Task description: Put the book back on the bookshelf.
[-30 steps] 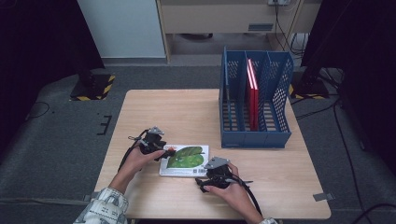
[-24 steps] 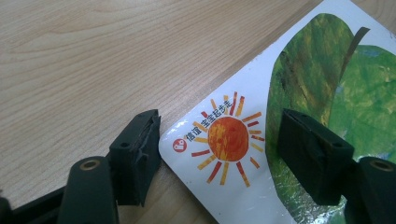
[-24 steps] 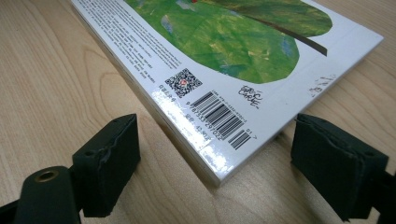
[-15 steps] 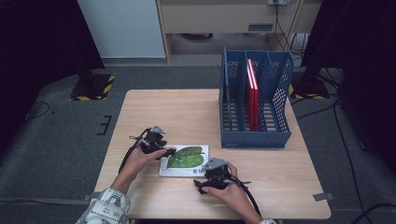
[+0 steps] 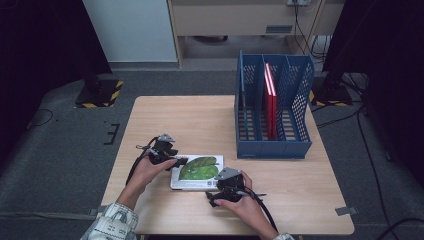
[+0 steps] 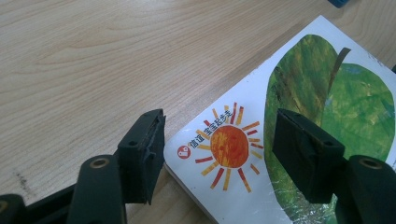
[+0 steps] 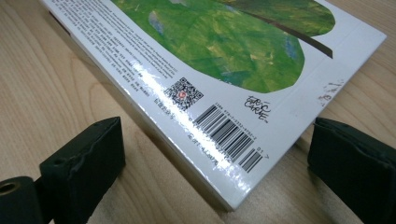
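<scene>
Left tool straddles book corner, jaws apart.

left hand-held gripper jaws narrowed astride book corner, right hand-held gripper jaws widened

A blue file rack stands upright on the far right part of the wooden table. A red book stands on edge in its middle compartment. Grey carpet surrounds the table.
</scene>
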`<action>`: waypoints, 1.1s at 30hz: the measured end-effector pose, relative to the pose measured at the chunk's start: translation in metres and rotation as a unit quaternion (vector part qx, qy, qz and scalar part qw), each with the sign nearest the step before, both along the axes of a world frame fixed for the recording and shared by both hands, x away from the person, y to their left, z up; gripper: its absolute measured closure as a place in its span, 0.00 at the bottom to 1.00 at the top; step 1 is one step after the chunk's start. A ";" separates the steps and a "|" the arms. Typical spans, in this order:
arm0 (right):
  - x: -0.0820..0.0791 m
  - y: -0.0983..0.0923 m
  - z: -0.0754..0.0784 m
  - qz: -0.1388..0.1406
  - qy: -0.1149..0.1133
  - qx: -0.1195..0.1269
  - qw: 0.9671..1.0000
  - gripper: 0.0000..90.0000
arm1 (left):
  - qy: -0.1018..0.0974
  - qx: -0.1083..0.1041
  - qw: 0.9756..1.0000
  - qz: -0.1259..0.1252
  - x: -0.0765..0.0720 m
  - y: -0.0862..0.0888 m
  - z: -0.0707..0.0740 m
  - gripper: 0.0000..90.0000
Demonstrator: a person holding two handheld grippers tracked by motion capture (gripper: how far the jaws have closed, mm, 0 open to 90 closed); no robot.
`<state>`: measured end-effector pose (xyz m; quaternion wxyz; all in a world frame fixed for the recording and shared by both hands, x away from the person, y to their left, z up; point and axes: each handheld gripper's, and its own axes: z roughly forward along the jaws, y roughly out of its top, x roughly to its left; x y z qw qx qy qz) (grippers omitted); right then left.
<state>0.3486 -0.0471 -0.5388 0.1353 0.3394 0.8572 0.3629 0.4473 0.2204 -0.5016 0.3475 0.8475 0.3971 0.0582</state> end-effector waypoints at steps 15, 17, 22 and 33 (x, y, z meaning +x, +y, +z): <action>0.004 0.005 0.000 -0.019 -0.001 -0.005 1.000 0.02 | -0.010 -0.006 1.000 0.004 0.000 -0.004 0.014 0.38; 0.005 0.006 0.000 -0.019 0.001 -0.005 1.000 0.02 | -0.012 -0.004 1.000 0.000 -0.001 -0.005 0.019 0.38; 0.006 0.006 0.000 -0.022 -0.001 -0.005 1.000 0.02 | -0.014 -0.007 1.000 -0.001 -0.001 -0.004 0.021 0.39; 0.005 0.011 0.002 -0.032 -0.023 0.002 0.999 0.01 | -0.017 -0.010 1.000 -0.005 -0.001 -0.007 0.027 0.36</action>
